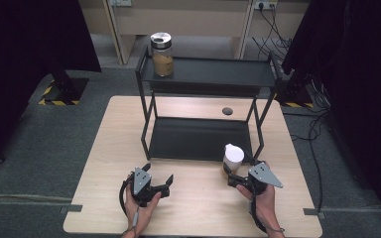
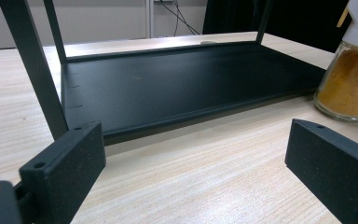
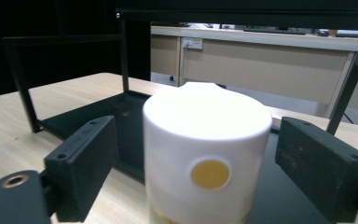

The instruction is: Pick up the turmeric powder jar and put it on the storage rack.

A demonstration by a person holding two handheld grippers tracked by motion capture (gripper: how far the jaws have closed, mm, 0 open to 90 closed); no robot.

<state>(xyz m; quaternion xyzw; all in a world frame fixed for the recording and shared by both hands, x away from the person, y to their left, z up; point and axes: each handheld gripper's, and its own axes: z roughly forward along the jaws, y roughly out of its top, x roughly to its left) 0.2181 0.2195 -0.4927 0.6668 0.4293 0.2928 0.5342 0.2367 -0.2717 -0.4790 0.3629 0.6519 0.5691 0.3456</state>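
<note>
At a pale wooden table, a person's right gripper reaches toward a white-capped spice jar standing at the near right corner of a black two-tier rack, its jaws standing on either side of the cap with a gap visible on both sides, so the pads do not press on it. In the right gripper view the jar's white cap sits close between the two black pads, a round yellow mark on its front; the jar's lower body is cut off by the frame's bottom edge. The left gripper rests over the near left of the table, its jaws wide apart with nothing between them. In the left gripper view the jar appears at the far right, its orange powder plain but its cap cropped at the top. A second jar with a dark lid stands on the rack's upper shelf, far left. Whether the white-capped jar's base touches the rack's lower shelf is hard to tell.
</note>
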